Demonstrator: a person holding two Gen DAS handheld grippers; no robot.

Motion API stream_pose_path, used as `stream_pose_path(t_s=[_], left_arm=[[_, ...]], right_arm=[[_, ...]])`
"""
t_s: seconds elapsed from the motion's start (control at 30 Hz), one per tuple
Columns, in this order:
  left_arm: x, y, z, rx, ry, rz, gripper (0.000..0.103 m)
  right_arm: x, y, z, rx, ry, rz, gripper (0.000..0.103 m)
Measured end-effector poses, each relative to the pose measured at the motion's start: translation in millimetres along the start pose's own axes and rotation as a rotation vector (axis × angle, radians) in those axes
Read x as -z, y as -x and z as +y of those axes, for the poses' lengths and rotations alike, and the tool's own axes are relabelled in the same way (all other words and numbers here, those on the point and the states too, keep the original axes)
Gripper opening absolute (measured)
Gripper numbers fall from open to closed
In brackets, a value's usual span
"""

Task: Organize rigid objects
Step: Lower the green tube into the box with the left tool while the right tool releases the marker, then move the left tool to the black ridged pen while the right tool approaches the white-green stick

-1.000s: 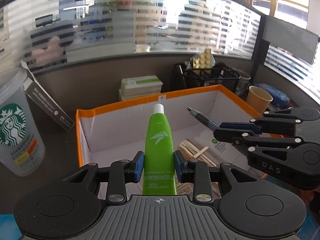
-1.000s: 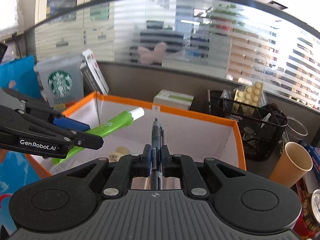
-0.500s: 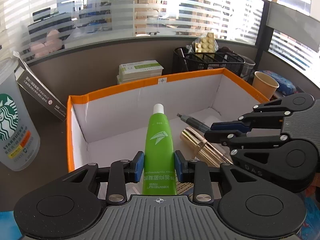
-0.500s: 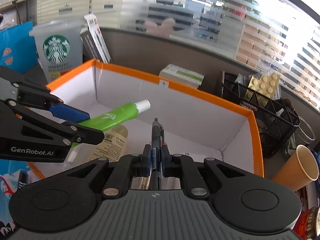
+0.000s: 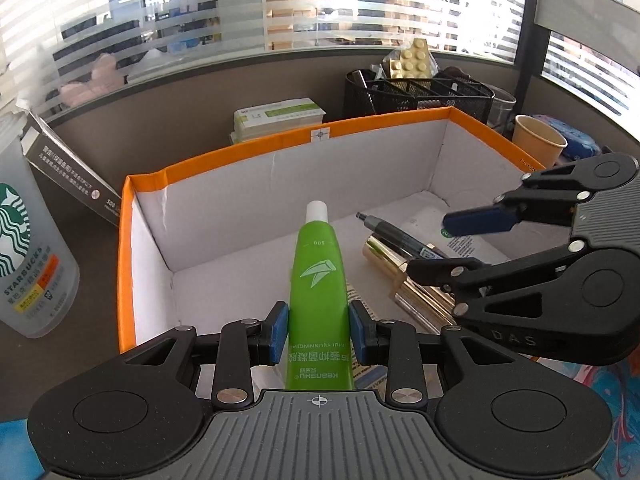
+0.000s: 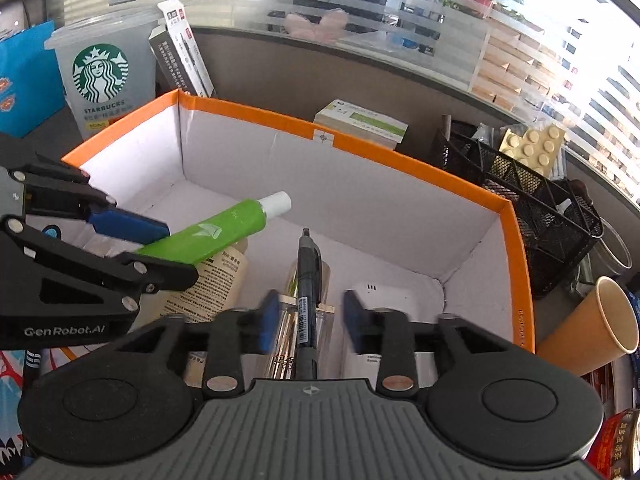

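My left gripper (image 5: 318, 334) is shut on a green tube (image 5: 318, 288) with a white cap, held above the near left part of the orange-rimmed white box (image 5: 380, 126). My right gripper (image 6: 308, 320) hangs over the box's middle with its jaws opening; the black pen (image 6: 307, 280) lies between the blue pads, free of both, on a gold tube (image 6: 286, 332). In the left wrist view the pen (image 5: 394, 232) rests across the gold tube (image 5: 408, 276), under the right gripper (image 5: 452, 246). The green tube (image 6: 212, 234) and left gripper (image 6: 166, 248) show at the left in the right wrist view.
Inside the box lie a cream bottle (image 6: 212, 284) and a white packet (image 6: 384, 300). Around it stand a Starbucks cup (image 6: 102, 76), a leaning carton (image 6: 184, 56), a black mesh organiser (image 6: 520, 196), a paper cup (image 6: 592, 328) and a stacked green-white box (image 6: 360, 122).
My right gripper's jaws have parted and let go of the pen, which now lies on the gold tube. Both grippers have sunk lower over the box; the left still holds the green tube.
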State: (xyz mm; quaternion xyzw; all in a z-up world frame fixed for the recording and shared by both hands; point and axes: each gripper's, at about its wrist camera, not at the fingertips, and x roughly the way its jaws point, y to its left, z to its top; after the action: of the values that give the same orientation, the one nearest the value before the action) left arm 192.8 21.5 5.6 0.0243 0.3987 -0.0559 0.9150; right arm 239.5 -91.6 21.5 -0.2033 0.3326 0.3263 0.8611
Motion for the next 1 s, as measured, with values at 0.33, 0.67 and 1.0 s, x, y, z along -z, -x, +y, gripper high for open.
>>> stream_pose_path(t_s=[0.33, 0.67, 1.0], left_arm=[[0.3, 1.0, 0.7, -0.013, 0.027, 0.01, 0.032], [1.2, 20.0, -5.5, -0.052, 0.022, -0.042, 0.056], [0.8, 94.8, -4.9, -0.113, 0.052, -0.229, 0.098]], right_arm=[[-1.5, 28.5, 2.5, 0.031, 0.006, -0.075, 0.06], [6.0, 59.6, -0.8, 0.063, -0.021, -0.161, 0.089], [21.6, 118.0, 3.5, 0.12, -0.065, -0.373, 0.103]])
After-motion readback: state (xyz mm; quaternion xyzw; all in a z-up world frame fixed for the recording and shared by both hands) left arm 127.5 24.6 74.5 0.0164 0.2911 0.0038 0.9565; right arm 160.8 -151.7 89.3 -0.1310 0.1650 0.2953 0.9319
